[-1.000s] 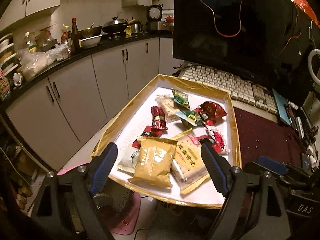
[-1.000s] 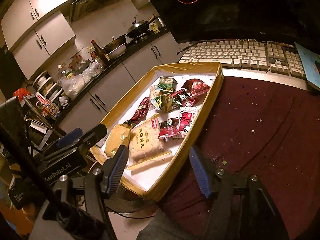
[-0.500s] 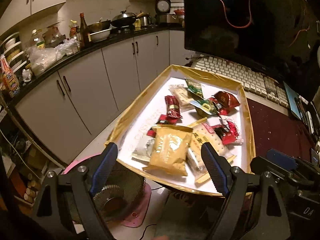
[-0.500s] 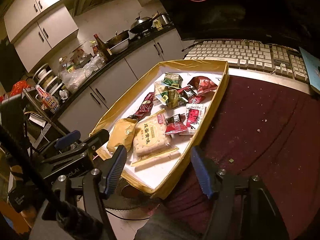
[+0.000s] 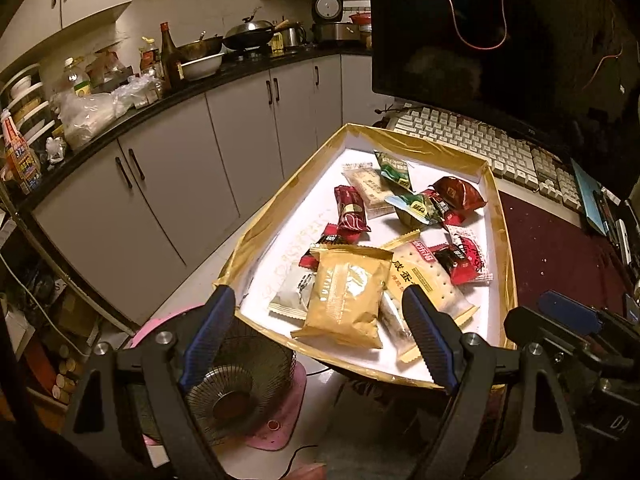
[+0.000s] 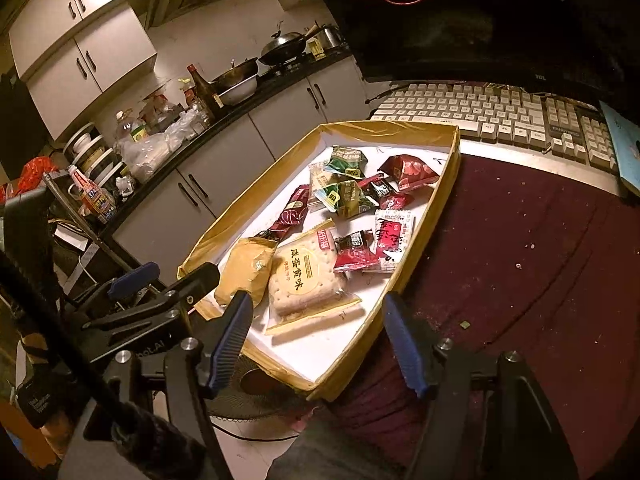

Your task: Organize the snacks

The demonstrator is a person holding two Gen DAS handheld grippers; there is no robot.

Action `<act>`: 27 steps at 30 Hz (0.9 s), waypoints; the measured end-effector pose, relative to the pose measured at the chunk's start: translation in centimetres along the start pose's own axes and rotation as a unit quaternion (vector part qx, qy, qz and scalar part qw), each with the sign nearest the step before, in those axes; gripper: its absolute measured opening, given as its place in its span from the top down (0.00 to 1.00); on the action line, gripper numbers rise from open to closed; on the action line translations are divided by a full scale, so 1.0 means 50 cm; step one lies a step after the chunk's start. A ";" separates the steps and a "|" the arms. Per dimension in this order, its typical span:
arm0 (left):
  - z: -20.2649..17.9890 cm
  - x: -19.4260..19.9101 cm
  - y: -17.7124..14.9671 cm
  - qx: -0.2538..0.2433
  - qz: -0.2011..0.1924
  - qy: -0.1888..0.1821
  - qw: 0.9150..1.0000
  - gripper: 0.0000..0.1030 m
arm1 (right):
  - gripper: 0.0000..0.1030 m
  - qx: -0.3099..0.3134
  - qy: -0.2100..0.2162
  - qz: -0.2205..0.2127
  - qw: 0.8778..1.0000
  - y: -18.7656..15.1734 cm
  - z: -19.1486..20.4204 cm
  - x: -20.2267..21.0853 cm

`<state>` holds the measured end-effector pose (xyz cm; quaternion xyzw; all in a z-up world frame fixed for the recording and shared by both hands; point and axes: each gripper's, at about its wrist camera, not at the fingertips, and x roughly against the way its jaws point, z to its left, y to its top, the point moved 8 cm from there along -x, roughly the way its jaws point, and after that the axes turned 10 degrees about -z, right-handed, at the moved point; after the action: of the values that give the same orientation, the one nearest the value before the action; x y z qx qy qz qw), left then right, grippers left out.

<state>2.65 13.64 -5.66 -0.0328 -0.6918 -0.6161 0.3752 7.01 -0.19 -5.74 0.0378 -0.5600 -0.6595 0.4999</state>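
A tray [image 5: 496, 216] full of snack packs lies just ahead of the left hand-held gripper [image 5: 320, 334] and the right hand-held gripper [image 6: 316, 332]. The puffy pack [image 5: 344, 296] is nearest the left one, with the cracker pack [image 6: 306, 280] on its right. Behind the tray a keyboard [image 6: 492, 114] sits on the worktop [image 6: 520, 240], and a fan [image 5: 232, 384] stands on the floor below.

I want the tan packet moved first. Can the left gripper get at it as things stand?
Probably yes. The left gripper is open and empty, aimed at the tan packet, which lies on top of its neighbours at the near end of the gold-rimmed box. Only the low near rim lies between.
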 end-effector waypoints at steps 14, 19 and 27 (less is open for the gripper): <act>0.012 -0.007 -0.007 -0.002 0.006 0.002 1.000 0.17 | 0.35 0.012 0.000 0.007 1.000 -0.002 0.012 -0.011; 0.016 -0.007 -0.008 -0.003 0.004 0.004 1.000 0.17 | 0.35 0.014 -0.001 0.009 1.000 -0.003 0.013 -0.013; 0.032 -0.015 -0.009 -0.001 0.006 0.004 1.000 0.17 | 0.35 0.014 -0.005 0.012 1.000 -0.004 0.013 -0.017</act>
<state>2.19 15.28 -6.37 -0.0349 -0.6893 -0.6147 0.3818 6.92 0.82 -6.09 0.0347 -0.5723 -0.6456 0.5045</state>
